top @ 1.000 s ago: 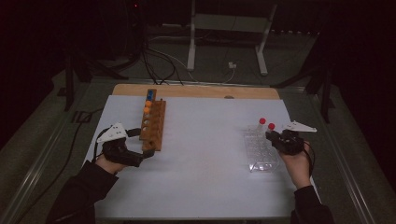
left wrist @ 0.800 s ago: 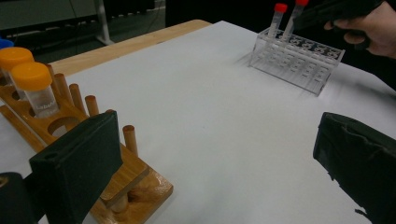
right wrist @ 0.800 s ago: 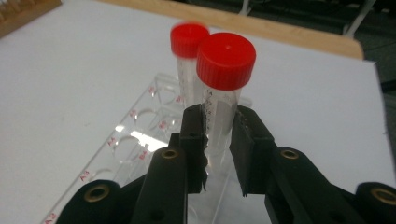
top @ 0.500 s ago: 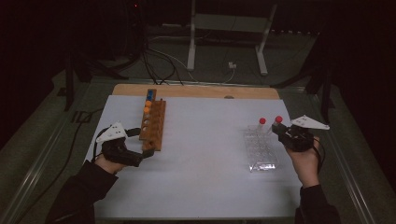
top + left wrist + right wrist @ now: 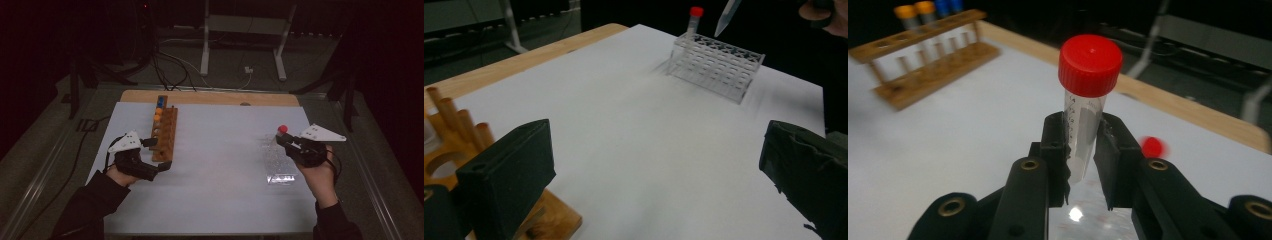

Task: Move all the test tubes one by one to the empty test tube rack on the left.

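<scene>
- Hidden or unclear: in the high view the clear plastic rack (image 5: 278, 159) is faint against the white sheet (image 5: 215, 165), and its cells cannot be counted. The right gripper (image 5: 286, 141) and the hand behind it cover part of the rack's right side. The tube that this gripper holds cannot be told apart from the gripper there.
- In the right gripper view a second red cap (image 5: 1152, 147) is only a blur past the right jaw. The rack beneath the jaws is reduced to a glint.
- In the left gripper view the wooden rack (image 5: 454, 150) is cut off at the left edge. Only its near end and a few dowels can be seen.
- Edges and open room: the white sheet covers most of the wooden tabletop (image 5: 210, 97), which shows as a strip along the far edge. The middle of the sheet, between the two racks, is bare. The wooden rack (image 5: 164, 134) stands near the sheet's left side, and the clear rack lies near the right side.
- Right gripper: its jaws are clamped on the lower part of a clear, graduated tube with a red cap (image 5: 1087, 107). The tube stands nearly upright between them, with the cap well above the jaw tips, above the clear rack.
- Left gripper (image 5: 162, 154): its jaws stand wide apart with nothing between them. One jaw lies just beside the near end of the wooden rack; whether they touch cannot be told.
- Another red-capped tube (image 5: 694, 22) stands upright at the far corner of the clear rack.
- Orange- and blue-capped tubes (image 5: 915, 15) occupy the far end of the wooden rack.
</scene>
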`<state>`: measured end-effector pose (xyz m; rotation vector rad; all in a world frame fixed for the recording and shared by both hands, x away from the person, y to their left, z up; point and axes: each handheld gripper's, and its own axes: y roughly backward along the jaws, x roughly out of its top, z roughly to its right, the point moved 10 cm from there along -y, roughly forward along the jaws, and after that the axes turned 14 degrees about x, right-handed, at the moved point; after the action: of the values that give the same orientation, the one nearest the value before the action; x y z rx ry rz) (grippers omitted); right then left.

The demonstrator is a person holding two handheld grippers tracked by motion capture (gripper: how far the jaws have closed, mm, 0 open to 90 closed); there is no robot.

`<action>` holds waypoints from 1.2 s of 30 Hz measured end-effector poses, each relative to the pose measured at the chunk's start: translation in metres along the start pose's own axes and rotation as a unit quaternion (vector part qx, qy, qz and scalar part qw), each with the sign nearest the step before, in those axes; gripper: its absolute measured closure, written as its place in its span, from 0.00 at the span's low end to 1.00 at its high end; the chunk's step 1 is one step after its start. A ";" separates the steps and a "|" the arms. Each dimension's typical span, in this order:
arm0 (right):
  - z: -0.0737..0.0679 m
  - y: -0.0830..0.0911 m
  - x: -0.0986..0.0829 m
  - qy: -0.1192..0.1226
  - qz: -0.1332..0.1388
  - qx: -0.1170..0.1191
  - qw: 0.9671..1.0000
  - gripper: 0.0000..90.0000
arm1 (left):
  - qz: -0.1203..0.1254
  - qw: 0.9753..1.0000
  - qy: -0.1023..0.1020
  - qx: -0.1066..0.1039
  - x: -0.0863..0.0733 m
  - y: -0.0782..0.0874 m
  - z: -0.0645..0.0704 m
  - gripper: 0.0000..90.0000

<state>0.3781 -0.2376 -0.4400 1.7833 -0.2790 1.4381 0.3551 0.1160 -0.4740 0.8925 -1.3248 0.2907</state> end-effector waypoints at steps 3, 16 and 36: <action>-0.017 -0.011 0.000 0.008 -0.006 0.021 1.000 0.83 | -0.001 1.000 -0.002 -0.012 0.002 -0.002 0.007 0.02; -0.079 -0.054 -0.009 0.039 -0.039 0.102 0.993 0.83 | -0.005 0.998 -0.019 -0.057 0.012 -0.019 0.038 0.02; -0.139 -0.090 -0.023 0.065 -0.077 0.177 0.979 0.83 | 0.005 0.991 -0.052 -0.123 0.033 -0.057 0.088 0.28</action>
<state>0.3262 -0.0894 -0.4976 1.9293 0.1937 1.5551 0.3382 0.0075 -0.4677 0.6994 -1.4265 0.0864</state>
